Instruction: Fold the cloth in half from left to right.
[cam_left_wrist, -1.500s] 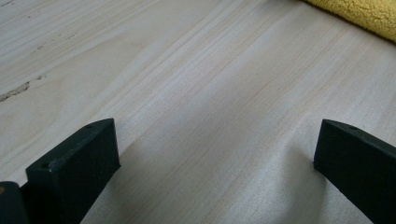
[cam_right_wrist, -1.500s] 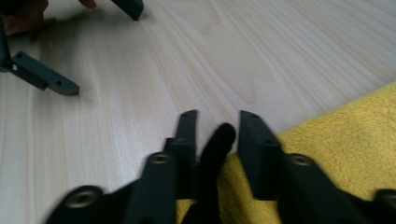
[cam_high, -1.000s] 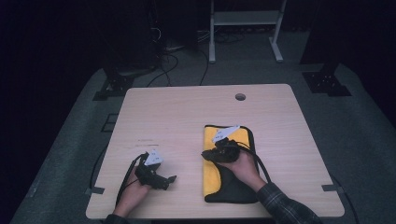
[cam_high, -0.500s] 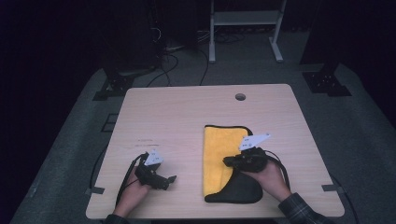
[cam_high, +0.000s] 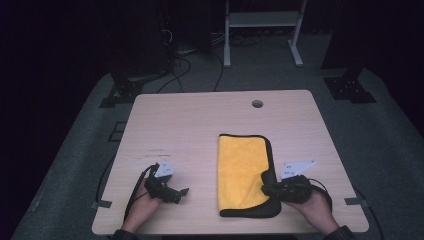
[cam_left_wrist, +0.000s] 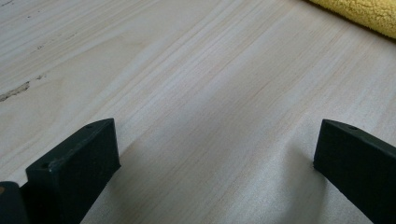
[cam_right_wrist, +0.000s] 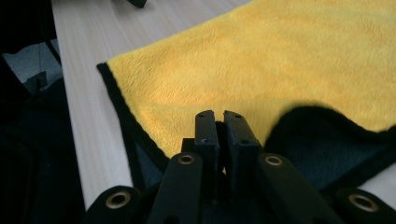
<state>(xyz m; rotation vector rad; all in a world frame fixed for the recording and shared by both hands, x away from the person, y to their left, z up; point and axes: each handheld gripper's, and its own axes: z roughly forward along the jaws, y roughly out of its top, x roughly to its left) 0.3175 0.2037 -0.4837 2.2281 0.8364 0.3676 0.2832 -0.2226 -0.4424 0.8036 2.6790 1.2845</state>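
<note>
Yellow cloth (cam_high: 242, 170) flat on table (cam_high: 200, 120); right tool (cam_high: 267, 189) pinching its near-right edge; left tool (cam_high: 181, 194) spread.

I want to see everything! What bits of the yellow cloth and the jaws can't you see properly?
- Cloth near-right corner, high view: hidden under the right gripper.
- Whether cloth sits between the shut jaws, right gripper view: too tight to tell.
- Left gripper view: cloth cut off by the top edge.

desk (cam_high: 200, 125): light wood, under both grippers | cable hole (cam_high: 257, 103): far edge, beyond the right gripper | white stand (cam_high: 260, 30): floor, well beyond desk
</note>
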